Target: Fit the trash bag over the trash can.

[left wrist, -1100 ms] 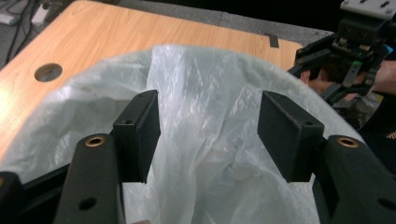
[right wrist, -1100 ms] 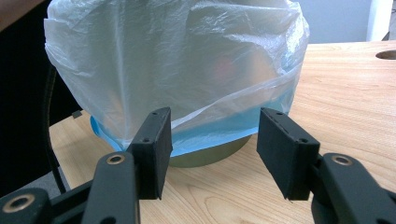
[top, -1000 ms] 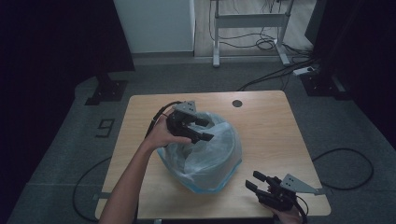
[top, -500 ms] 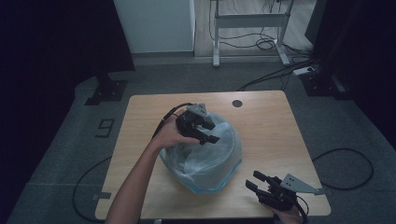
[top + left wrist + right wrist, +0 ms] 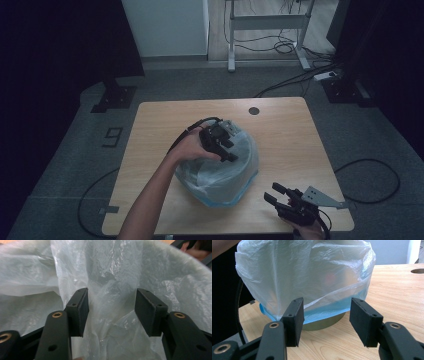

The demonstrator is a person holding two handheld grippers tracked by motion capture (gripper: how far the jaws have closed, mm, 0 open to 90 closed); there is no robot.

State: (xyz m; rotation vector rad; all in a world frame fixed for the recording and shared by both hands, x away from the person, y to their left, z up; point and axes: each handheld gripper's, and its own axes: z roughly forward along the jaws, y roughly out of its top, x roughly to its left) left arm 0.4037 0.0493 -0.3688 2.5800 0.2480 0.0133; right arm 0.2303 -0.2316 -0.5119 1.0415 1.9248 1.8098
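1. Standing by the table (image 5: 300, 130), I see a clear plastic bag (image 5: 220, 175) draped over a round bin (image 5: 327, 323) near the middle of the wooden top, its blue hem hanging low around the bin's side.
2. Over the far side of the bag, the left gripper (image 5: 227, 150) points down into the crumpled film. Its jaws have just been closing; in the left gripper view a ridge of the plastic stands between the pads (image 5: 80, 310), but they are apart from it and not yet pinching.
3. Off at the near right corner of the table, the right gripper (image 5: 275, 195) rests well apart from the bag, aimed at it. Its jaws are spread and hold nothing; in the right gripper view the hem and the bin's base lie beyond the pads (image 5: 295, 320).
4. My judgement: the bag already covers the bin, so the draping is done. What is left looks like taking hold of the film on top and settling or lifting it, with the right gripper yet to join in.
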